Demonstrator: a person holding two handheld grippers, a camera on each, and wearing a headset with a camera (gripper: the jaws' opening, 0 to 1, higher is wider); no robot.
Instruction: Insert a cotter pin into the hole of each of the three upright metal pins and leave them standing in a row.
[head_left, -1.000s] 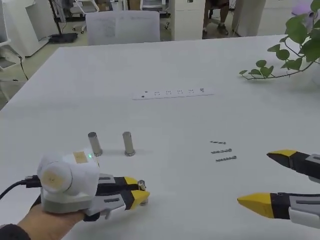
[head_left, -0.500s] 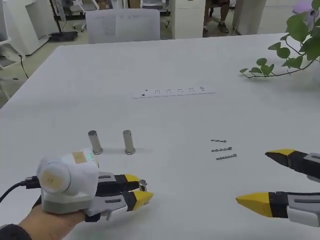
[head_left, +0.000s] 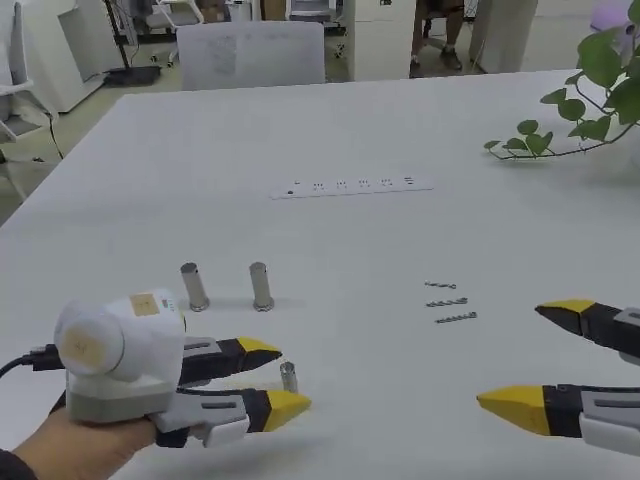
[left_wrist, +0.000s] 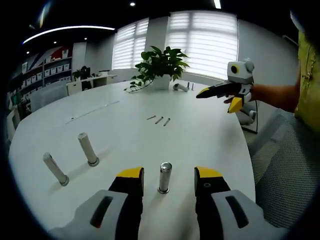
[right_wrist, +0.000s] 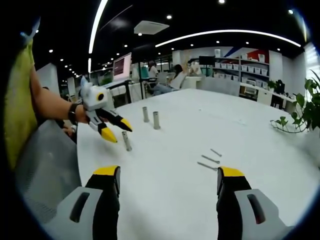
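Observation:
Three upright metal pins stand on the white table: two side by side (head_left: 193, 287) (head_left: 261, 286) and a third pin (head_left: 288, 376) nearer me. My left gripper (head_left: 270, 376) is open, its yellow tips either side of that third pin (left_wrist: 164, 177) without touching it. Three small cotter pins (head_left: 446, 302) lie flat to the right of the metal pins. At the lower right my right gripper (head_left: 522, 356) hovers open with nothing in it. The right gripper view shows its jaws (right_wrist: 168, 175) wide apart, with the cotter pins (right_wrist: 210, 159) and the left gripper (right_wrist: 107, 127) ahead.
A white power strip (head_left: 350, 186) lies across the table's middle. A leafy plant (head_left: 590, 90) reaches in at the far right corner. A chair (head_left: 250, 50) stands behind the far edge. Bare tabletop (head_left: 370, 360) separates the two grippers.
My left gripper has opened and let go of the third metal pin, which now stands on the table between its tips. The right gripper has stayed put.

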